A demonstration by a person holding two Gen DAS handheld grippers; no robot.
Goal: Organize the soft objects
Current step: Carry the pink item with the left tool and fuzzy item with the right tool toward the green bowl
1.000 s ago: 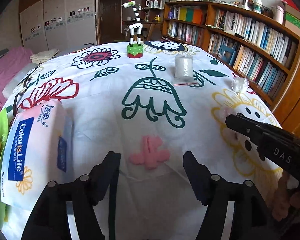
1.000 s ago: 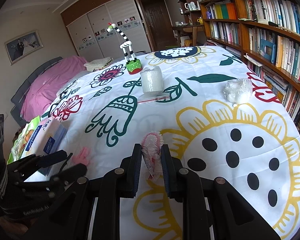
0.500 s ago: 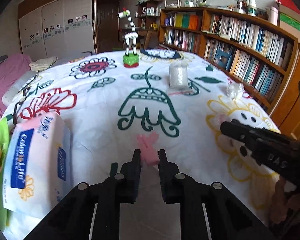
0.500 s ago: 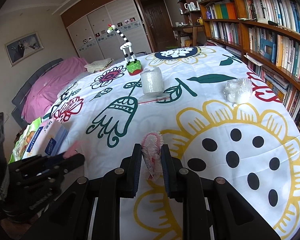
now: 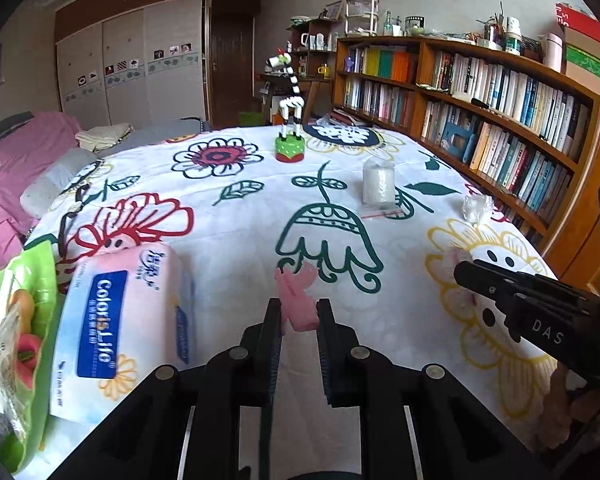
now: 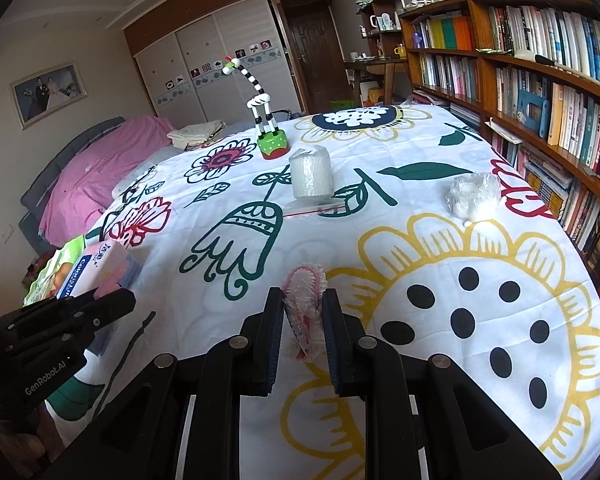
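My left gripper (image 5: 299, 316) is shut on a small pink foam piece (image 5: 298, 300), lifted just off the flowered tablecloth (image 5: 228, 220). In the right wrist view my right gripper (image 6: 303, 316) is shut on a pink and white fluffy scrunchie (image 6: 304, 292), held above the yellow flower print. The right gripper (image 5: 540, 312) shows at the right edge of the left wrist view; the left gripper (image 6: 60, 324) shows at the lower left of the right wrist view.
A ColorisLife tissue pack (image 5: 116, 320) and a green snack bag (image 5: 16, 340) lie at the near left. Farther back stand a white roll (image 6: 311, 176), a crumpled clear bag (image 6: 474, 194) and a giraffe toy (image 6: 266, 120). Bookshelves (image 6: 540, 80) run along the right.
The left gripper closed on the pink foam piece, which lay flat on the cloth, and lifted it a little. The right gripper kept still with the scrunchie.
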